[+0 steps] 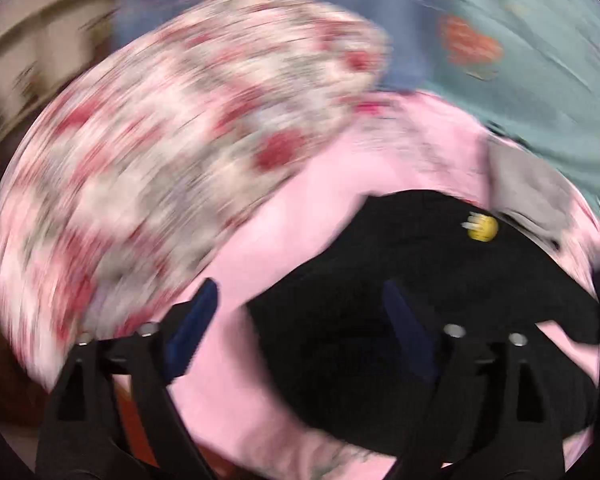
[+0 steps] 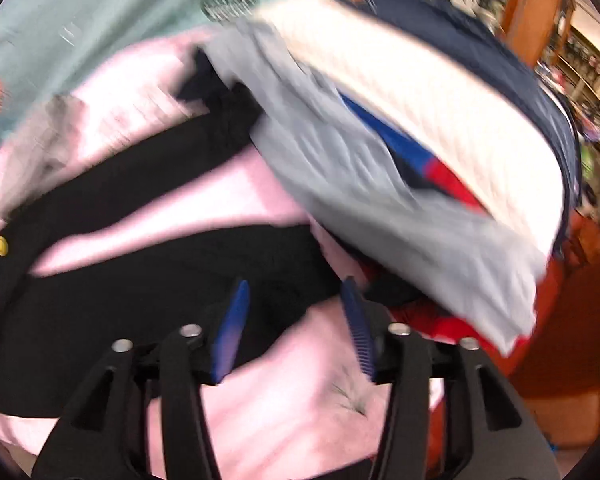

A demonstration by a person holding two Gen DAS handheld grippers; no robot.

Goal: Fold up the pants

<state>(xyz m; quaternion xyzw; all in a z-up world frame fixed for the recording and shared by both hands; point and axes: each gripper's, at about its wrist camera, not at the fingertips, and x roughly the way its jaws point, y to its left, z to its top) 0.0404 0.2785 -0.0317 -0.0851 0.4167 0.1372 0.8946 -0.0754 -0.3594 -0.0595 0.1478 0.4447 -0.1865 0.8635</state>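
lying on pink cloth (image 2: 228,192), black pants (image 2: 148,280) below both parted jaws.

A lived-in home, likely a bedroom. Below the jaws lies a pink bedsheet (image 2: 236,196) with a floral pillow (image 1: 188,152) to the left and a heap of clothes (image 2: 380,152) to the right. Beyond the heap stand wooden shelves (image 2: 580,64) crowded with small household things.

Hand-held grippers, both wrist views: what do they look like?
Both match. The left hand-held gripper and right hand-held gripper each have black plastic linkage arms with silver pivot bolts and two flat blue finger pads. No cables, markings or sleeves show.
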